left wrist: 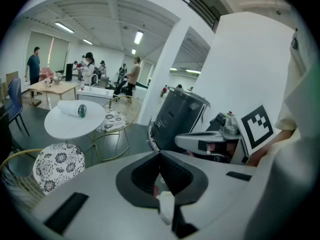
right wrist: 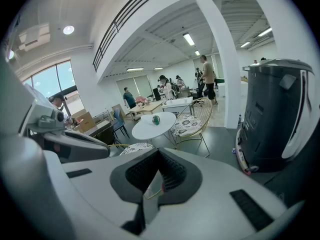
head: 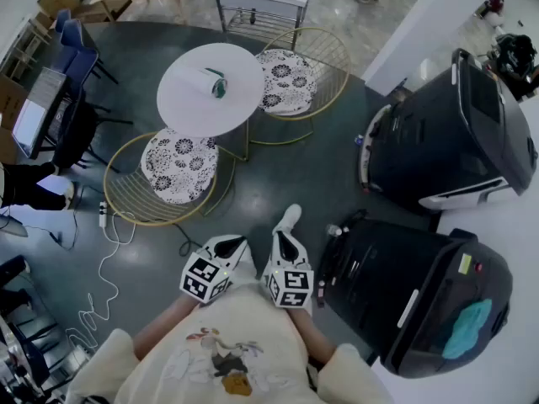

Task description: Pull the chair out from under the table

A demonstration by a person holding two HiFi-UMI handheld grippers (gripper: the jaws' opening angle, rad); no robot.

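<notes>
Fingers (left wrist: pixel 145 176) together, chair (head: pixel 177 168) untouched.

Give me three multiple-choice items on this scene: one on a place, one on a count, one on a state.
1. Where does the white roll lie?
A. on a seat cushion
B. on the round table
C. on the floor

2. How many gold wire chairs stand at that table?
A. one
B. two
C. four

3. How do the jaws of the left gripper and the right gripper stand?
A. wide apart
B. clamped on a chair rim
C. together, nothing between them

Key:
1 B, the roll rests on the white tabletop.
2 B, one chair stands on the near side and one on the far side, both with patterned cushions.
3 C, each gripper view shows its jaws met and empty.
</notes>
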